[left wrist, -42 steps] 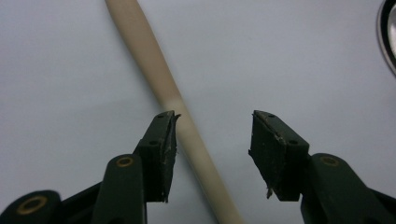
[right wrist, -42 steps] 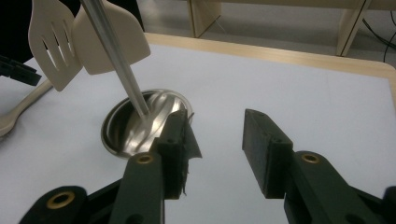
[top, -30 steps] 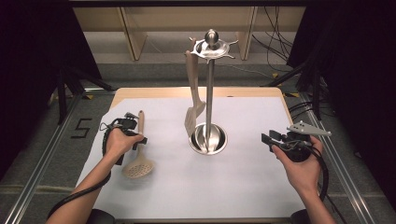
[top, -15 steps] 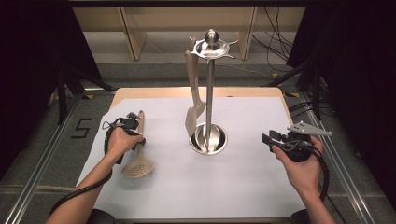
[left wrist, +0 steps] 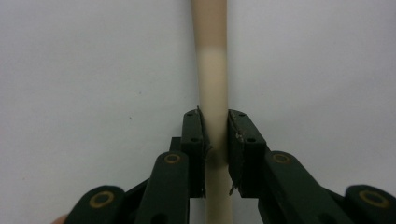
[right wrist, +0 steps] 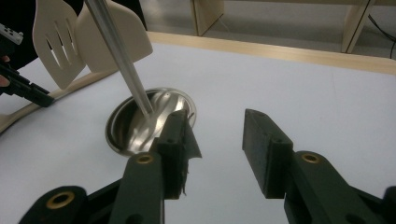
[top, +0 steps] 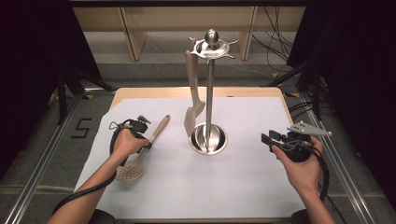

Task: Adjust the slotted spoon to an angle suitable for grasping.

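Note:
A pale wooden perforated spoon (top: 129,172) lies on the white table cover at the left, its handle (left wrist: 214,84) pointing up and to the right. My left gripper (top: 147,141) is over that handle; its jaws have just been closing, and in the left gripper view both pads of the left gripper (left wrist: 215,116) press on the handle's sides. My right gripper (top: 267,140) hovers at the right, open, and nothing is between the fingers of the right gripper (right wrist: 217,119). It faces the metal utensil stand (top: 208,138).
The stand's pole (right wrist: 121,60) rises from a round steel base (right wrist: 140,123) mid-table. Two wooden spatulas (top: 192,93) hang from its top hooks on the left side. The table's wooden far edge (top: 196,92) and metal side rails (top: 42,163) border the white cover.
The left gripper has come over the spoon's handle and shut on it. The handle's far end has swung to the right. The right hand has kept still.

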{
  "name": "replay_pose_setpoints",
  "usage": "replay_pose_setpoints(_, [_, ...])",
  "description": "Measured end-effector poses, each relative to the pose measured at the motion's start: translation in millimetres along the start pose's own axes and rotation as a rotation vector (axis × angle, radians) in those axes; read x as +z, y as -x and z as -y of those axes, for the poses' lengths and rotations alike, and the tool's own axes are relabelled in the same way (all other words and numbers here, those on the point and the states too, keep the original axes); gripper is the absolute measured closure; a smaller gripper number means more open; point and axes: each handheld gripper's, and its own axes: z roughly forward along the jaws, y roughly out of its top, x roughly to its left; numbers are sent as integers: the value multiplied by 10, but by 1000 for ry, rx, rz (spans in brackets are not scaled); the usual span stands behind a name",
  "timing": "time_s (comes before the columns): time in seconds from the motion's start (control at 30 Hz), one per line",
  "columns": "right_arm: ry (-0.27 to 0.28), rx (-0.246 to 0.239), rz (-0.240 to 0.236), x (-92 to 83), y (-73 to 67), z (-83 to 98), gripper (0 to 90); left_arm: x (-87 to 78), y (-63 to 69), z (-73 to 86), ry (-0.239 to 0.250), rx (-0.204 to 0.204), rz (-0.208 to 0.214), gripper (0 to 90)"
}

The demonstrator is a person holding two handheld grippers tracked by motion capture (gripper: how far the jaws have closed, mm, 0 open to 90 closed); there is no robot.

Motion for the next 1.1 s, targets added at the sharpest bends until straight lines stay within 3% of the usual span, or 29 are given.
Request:
replay_pose_setpoints(0.2, [1,5,-11,6,-1,3,615,-36,43,-102,-96,58,-3,713])
replay_pose_setpoints(0.23, [-2,4,-7,2,-1,1,614,-54,49,-114,-129,51,9,707])
replay_pose_setpoints(0.27, [0,2,-3,0,0,1,614,-56,79,-113,-139,10,8,704])
replay_pose_setpoints(0.3, [-3,0,-4,0,3,0,614,-52,74,-118,-150,16,3,700])
replay_pose_setpoints(0.53, [-3,0,-8,14,1,6,614,-24,49,-136,-184,41,11,693])
replay_pose_setpoints(0.57, [-3,-1,-9,15,-1,4,614,-15,38,-145,-199,60,14,695])
replay_pose_setpoints(0.73, [-9,2,-11,16,-1,6,613,2,21,-178,-215,65,29,704])
replay_pose_setpoints(0.77, [-10,5,-14,16,-1,7,611,6,18,-190,-226,71,19,704])
replay_pose_setpoints(0.8, [-7,4,-13,21,-1,10,610,-5,6,-209,-232,83,-30,704])
replay_pose_setpoints(0.83, [-1,-4,-12,30,3,15,610,7,3,-209,-234,59,23,706])
replay_pose_setpoints(0.87, [-2,-4,-14,24,2,13,610,21,12,-214,-236,62,-10,708])
replay_pose_setpoints(1.0, [-3,2,-11,9,-3,6,610,31,51,-242,-257,81,-24,751])
replay_pose_setpoints(1.03, [-6,41,-21,6,-28,11,610,38,60,-240,-248,77,-31,757])
replay_pose_setpoints(1.1, [-6,51,-24,2,-30,16,610,32,63,-239,-251,71,-31,764])
